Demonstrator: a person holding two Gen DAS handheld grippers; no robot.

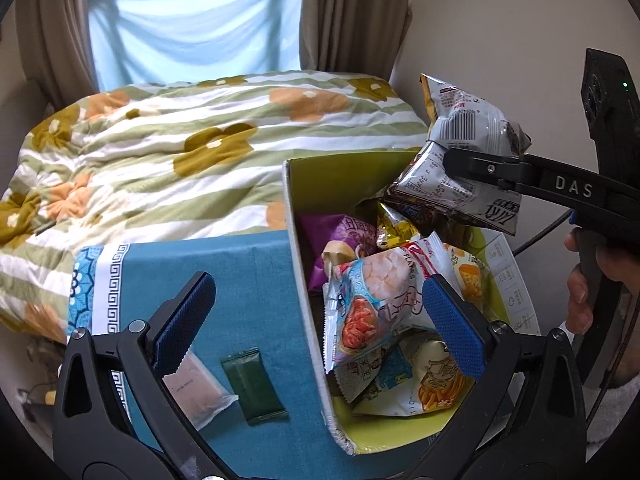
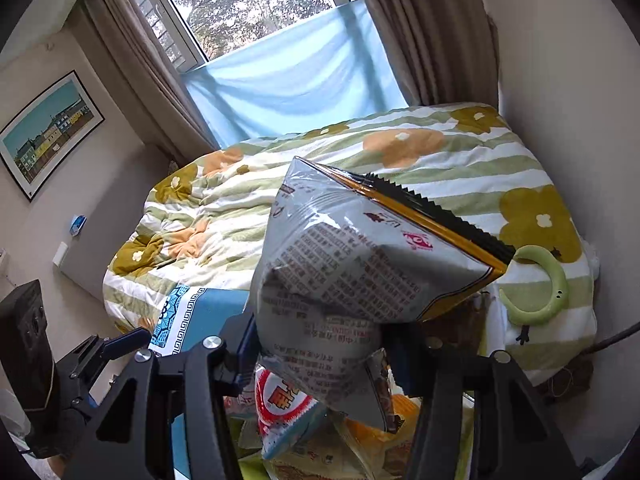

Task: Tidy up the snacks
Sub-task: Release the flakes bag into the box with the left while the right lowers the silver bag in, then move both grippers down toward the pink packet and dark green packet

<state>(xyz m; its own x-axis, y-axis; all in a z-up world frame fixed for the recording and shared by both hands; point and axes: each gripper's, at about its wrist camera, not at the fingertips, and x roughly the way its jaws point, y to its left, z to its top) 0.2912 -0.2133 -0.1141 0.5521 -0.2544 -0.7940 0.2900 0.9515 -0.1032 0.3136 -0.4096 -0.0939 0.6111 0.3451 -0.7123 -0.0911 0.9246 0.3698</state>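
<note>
Right gripper [image 2: 320, 364] is clamping a crinkly silver foil snack bag [image 1: 460, 148], holding it above the green-lined cardboard box [image 1: 320, 184] crammed with glossy packets. Left gripper [image 1: 316, 320] is hanging wide apart, straddling the box's ragged wall, gripping nothing; two flat sachets [image 1: 224, 384] are lying on teal woven cloth [image 1: 208, 264].

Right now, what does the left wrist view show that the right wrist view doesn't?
Left wrist only: the green packet and pale packet on the teal cloth, and the open left gripper. Right wrist only: a framed picture and green ring. Both: the grey snack bag clamped in the right gripper, above the box.
</note>
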